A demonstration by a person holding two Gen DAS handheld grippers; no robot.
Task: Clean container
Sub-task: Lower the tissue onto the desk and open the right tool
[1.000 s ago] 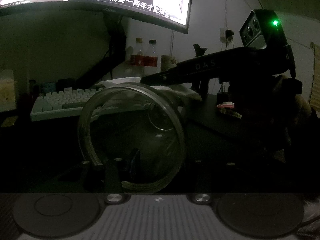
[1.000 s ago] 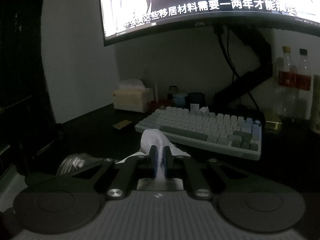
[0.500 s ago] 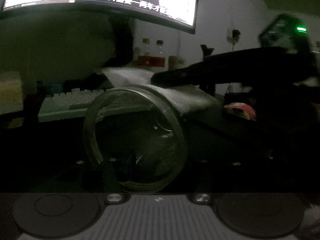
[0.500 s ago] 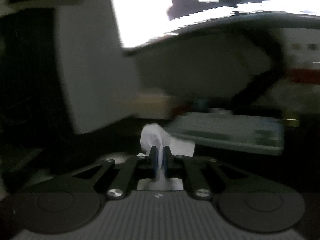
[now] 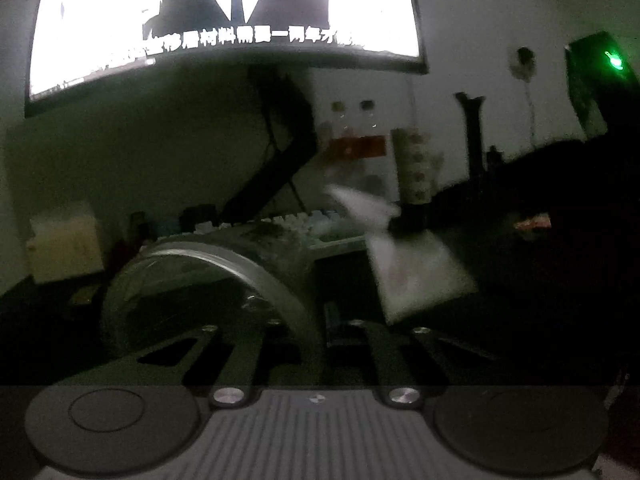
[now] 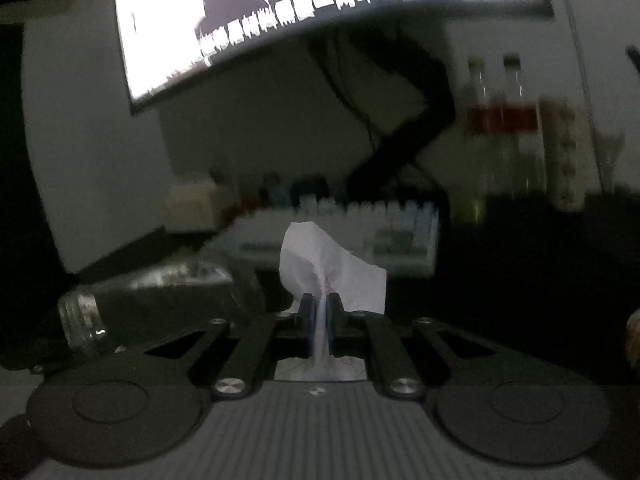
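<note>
- Tissue (image 6: 320,268) stayed pinched between the pressed-together fingers of the right gripper (image 6: 320,320), its white bulk puffing up just ahead of the tips.
- Half a second earlier the right gripper had lain across the rim of the glass jar (image 5: 208,280) with the tissue on the glass; now, seen from the left wrist, it had drawn clear to the right, and the tissue (image 5: 400,264) hung in the air beside the jar, no longer touching it.
- That jar remained on its side in front of the left gripper (image 5: 316,328), open mouth toward the camera, sitting lower and further left in view than before.
- Left tongs stood around the jar's rim; the blur and dimness kept me from telling whether they truly gripped the glass.
- From the right wrist, the jar (image 6: 160,296) showed low on the left, just beside the right gripper's linkage, its threaded neck pointing left.
- Behind, toward the back edge of the desk (image 6: 520,280), the keyboard (image 6: 360,236), two red-labelled bottles (image 6: 500,120) and the tissue box (image 6: 192,208) kept their places under the lit monitor (image 6: 320,20).
- Both views were smeared by motion.
</note>
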